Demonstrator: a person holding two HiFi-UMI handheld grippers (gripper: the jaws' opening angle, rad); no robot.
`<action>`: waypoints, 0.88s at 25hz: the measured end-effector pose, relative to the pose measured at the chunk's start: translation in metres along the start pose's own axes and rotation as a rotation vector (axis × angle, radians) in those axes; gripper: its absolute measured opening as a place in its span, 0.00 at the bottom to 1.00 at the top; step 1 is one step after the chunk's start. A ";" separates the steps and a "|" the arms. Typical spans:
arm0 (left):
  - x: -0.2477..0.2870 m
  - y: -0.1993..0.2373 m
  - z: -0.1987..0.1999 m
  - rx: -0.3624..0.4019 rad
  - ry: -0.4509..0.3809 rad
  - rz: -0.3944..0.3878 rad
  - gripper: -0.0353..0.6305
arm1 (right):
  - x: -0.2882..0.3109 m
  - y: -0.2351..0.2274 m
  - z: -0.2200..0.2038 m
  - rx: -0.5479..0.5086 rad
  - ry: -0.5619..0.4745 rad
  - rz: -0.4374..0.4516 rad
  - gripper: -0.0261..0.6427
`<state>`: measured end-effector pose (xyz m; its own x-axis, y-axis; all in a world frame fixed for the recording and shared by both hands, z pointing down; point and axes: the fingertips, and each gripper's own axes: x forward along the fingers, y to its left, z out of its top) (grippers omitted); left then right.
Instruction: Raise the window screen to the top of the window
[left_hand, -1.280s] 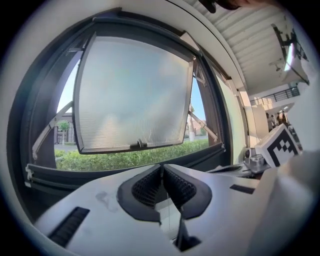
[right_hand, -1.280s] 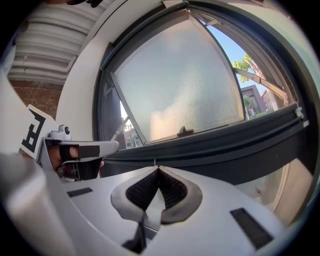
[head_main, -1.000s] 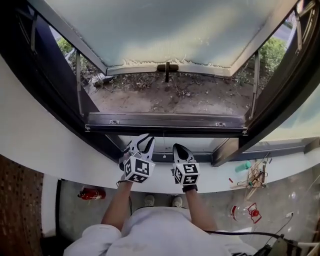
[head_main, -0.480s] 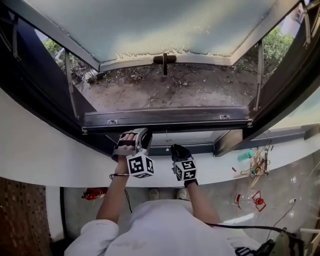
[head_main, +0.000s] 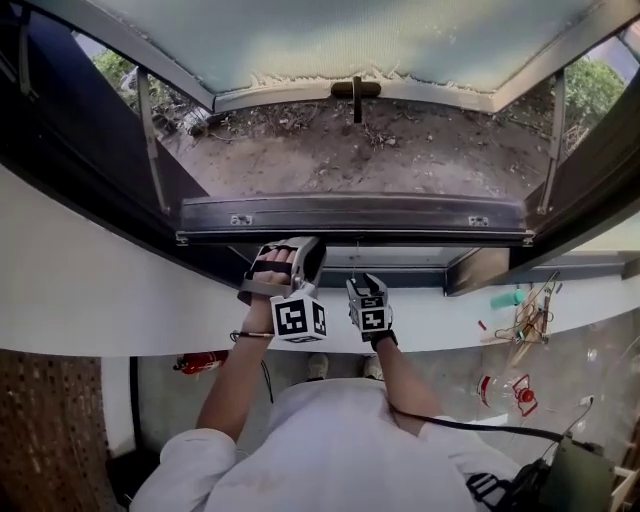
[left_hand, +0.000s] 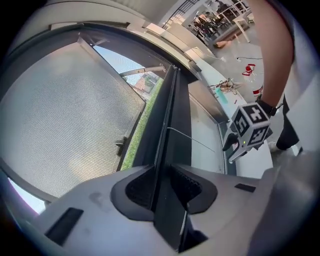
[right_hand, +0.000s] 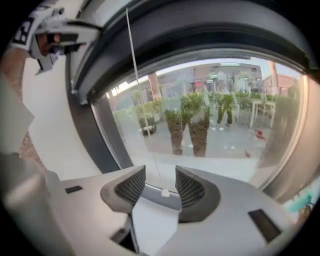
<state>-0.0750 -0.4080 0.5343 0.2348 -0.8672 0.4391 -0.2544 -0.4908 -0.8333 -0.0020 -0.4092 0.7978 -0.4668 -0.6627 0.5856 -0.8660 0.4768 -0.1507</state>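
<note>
Overhead, the window screen (head_main: 330, 35) is running out past the far edge of the head view, so its upper end is not showing. Its frayed near edge and dark handle (head_main: 356, 90) are sitting well beyond both grippers, over bare ground outside. In the head view the marker cube (head_main: 372, 318) is hiding the jaws of the right gripper (right_hand: 159, 186). That gripper's own view is showing them opening, pads standing clear on either side of a small white pull tab (right_hand: 164, 192). A thin cord (right_hand: 131, 60) is hanging in front of the glass above it. The left gripper (left_hand: 161, 186) is clenching the thin edge of the dark window rail (head_main: 400, 215), which is passing straight between its pads and covering the contact itself. Off to the near right, a tangle of small items (head_main: 520, 325) is lying too small to name. A red object (head_main: 200, 360) is lying on the floor at the near left, partly tucked under the white sill (head_main: 90, 300).
</note>
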 end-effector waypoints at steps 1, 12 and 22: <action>0.000 0.000 0.000 -0.005 -0.002 0.004 0.19 | 0.007 -0.007 -0.006 0.022 0.030 -0.031 0.29; 0.001 0.000 0.000 -0.060 0.006 0.027 0.19 | 0.053 -0.008 -0.031 -0.048 0.180 -0.064 0.23; -0.002 0.003 -0.001 -0.140 -0.014 0.072 0.18 | 0.033 -0.015 -0.054 -0.003 0.184 -0.070 0.05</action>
<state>-0.0771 -0.4071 0.5314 0.2239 -0.8997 0.3746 -0.3989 -0.4353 -0.8071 0.0055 -0.4071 0.8621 -0.3647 -0.5776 0.7303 -0.8945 0.4350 -0.1027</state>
